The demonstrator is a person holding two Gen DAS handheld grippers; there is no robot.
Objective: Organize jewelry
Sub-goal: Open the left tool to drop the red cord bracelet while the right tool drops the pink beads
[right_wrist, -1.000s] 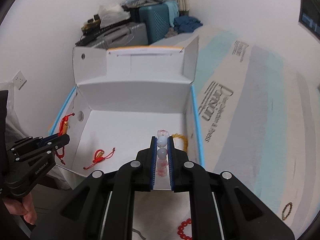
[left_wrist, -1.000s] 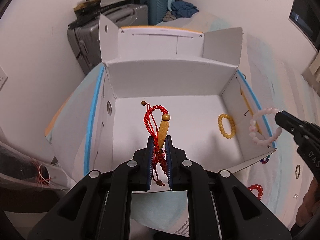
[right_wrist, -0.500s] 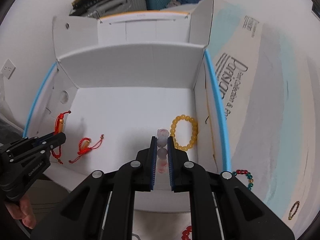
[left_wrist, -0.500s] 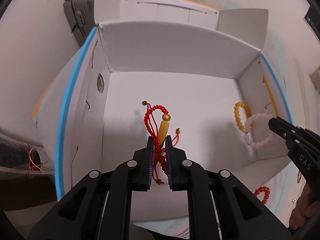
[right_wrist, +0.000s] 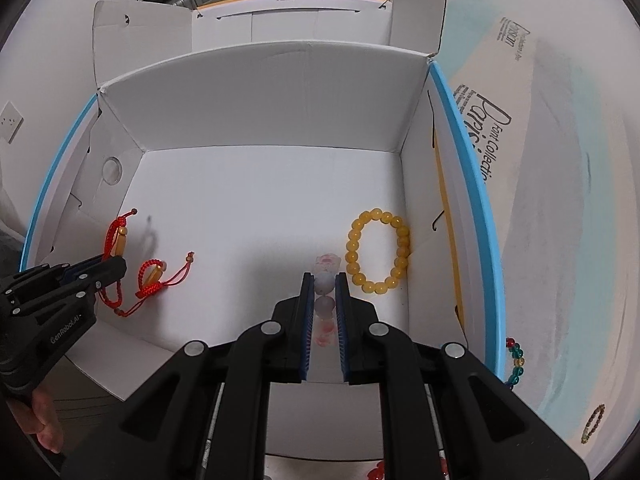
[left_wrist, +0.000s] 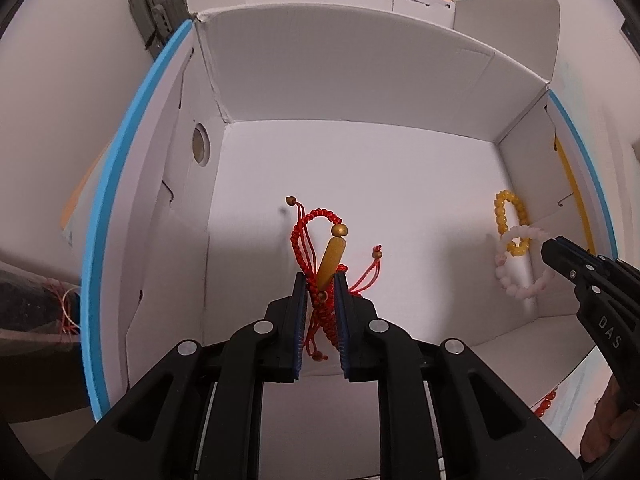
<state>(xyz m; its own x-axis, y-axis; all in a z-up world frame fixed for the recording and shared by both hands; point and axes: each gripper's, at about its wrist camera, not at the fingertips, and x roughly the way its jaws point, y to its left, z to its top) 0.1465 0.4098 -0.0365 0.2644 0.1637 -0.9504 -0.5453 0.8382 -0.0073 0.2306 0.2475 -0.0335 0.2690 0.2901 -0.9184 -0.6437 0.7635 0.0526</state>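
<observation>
Left gripper (left_wrist: 320,276), jaws just easing apart, pinches the red cord bracelet (left_wrist: 324,264) inside the white box (right_wrist: 256,128); right gripper (right_wrist: 324,278), likewise loosening, clasps the pink bead bracelet (right_wrist: 325,280) beside a yellow bead bracelet (right_wrist: 378,252).

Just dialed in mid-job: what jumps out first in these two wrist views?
The big white box with blue-edged sides fills both views. The left gripper pinches a red cord bracelet over the box floor, and the right gripper pinches a pale pink bead bracelet near the right wall. On the floor lie a yellow bead bracelet at right and a second red cord bracelet at left.
</observation>
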